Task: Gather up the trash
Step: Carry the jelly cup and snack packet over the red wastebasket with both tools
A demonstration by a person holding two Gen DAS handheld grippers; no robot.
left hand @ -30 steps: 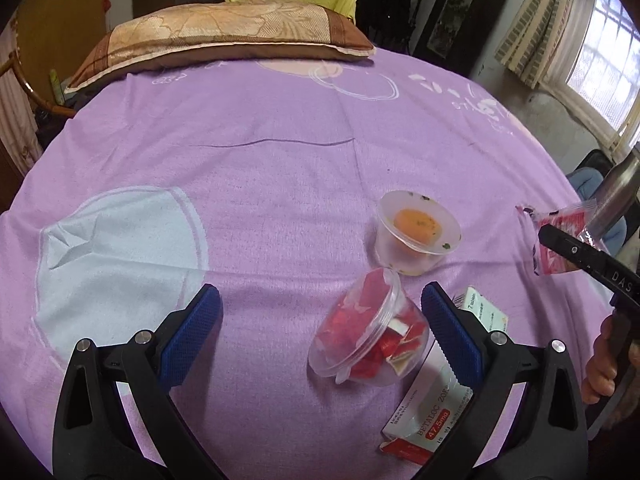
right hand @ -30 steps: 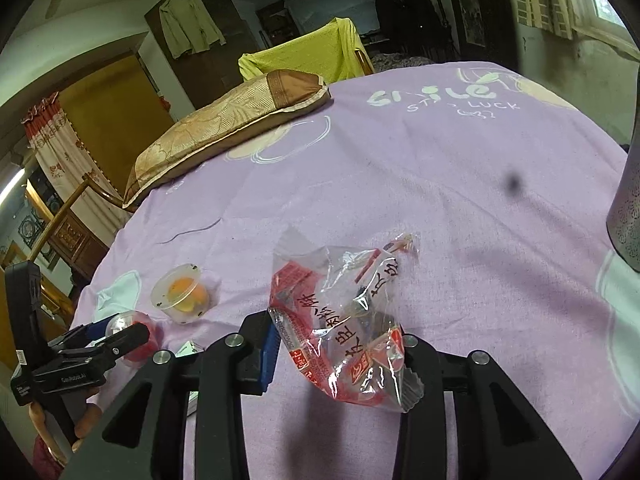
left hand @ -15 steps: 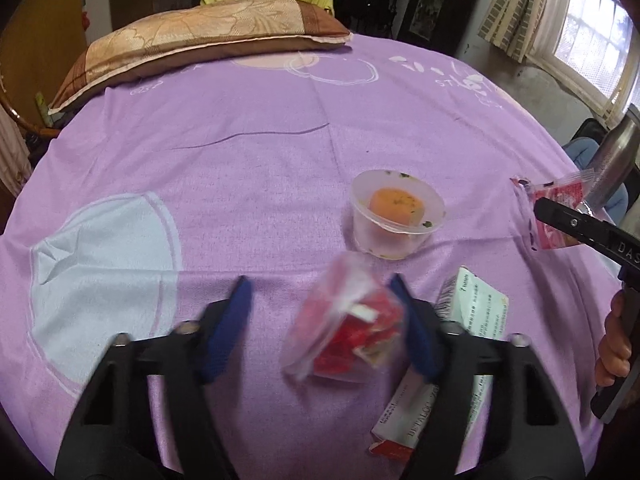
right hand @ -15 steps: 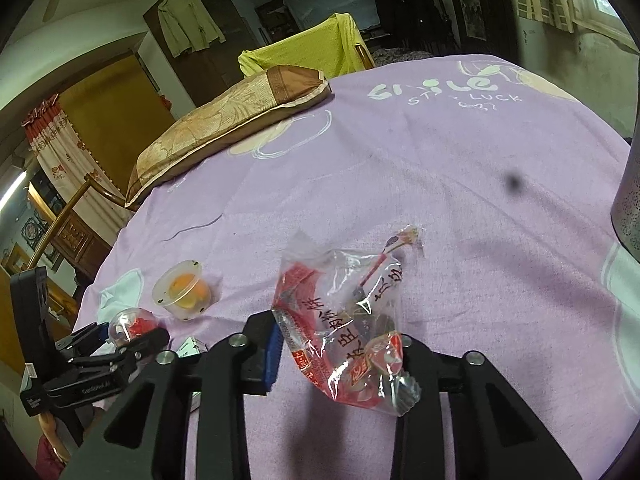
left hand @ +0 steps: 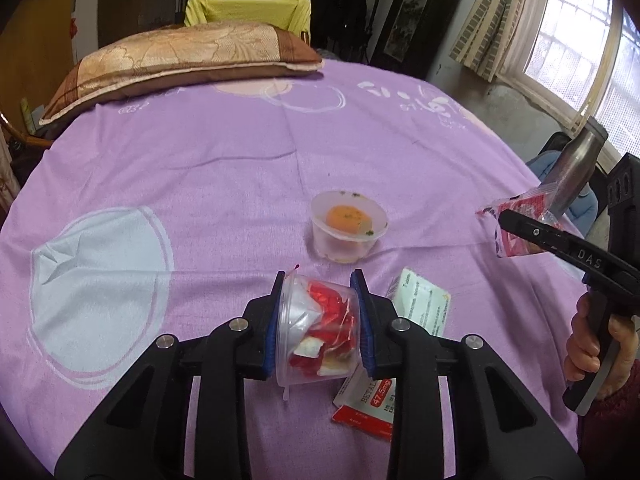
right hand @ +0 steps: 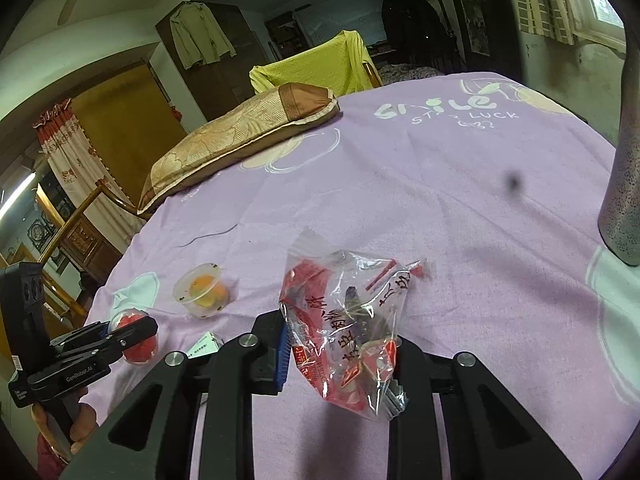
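left gripper [left hand: 319, 322] clamps the clear cup of red wrappers [left hand: 320, 330]; right gripper [right hand: 340, 354], jaws closing, holds the plastic bag [right hand: 348, 332].

Medicine box [left hand: 368, 396]: "47.5mg" legible on its red band; right gripper [left hand: 505, 222]: "DAS" on its arm; left gripper [right hand: 132, 330]: "GenRobot.AI" on its body; purple bedsheet [right hand: 400, 184]: "smile" and "LUCK" printed white.

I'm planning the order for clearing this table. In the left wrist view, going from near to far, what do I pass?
Clear cup of red wrappers in the left gripper → open cup with orange leftovers → brown and gold pillow → yellow-covered chair.
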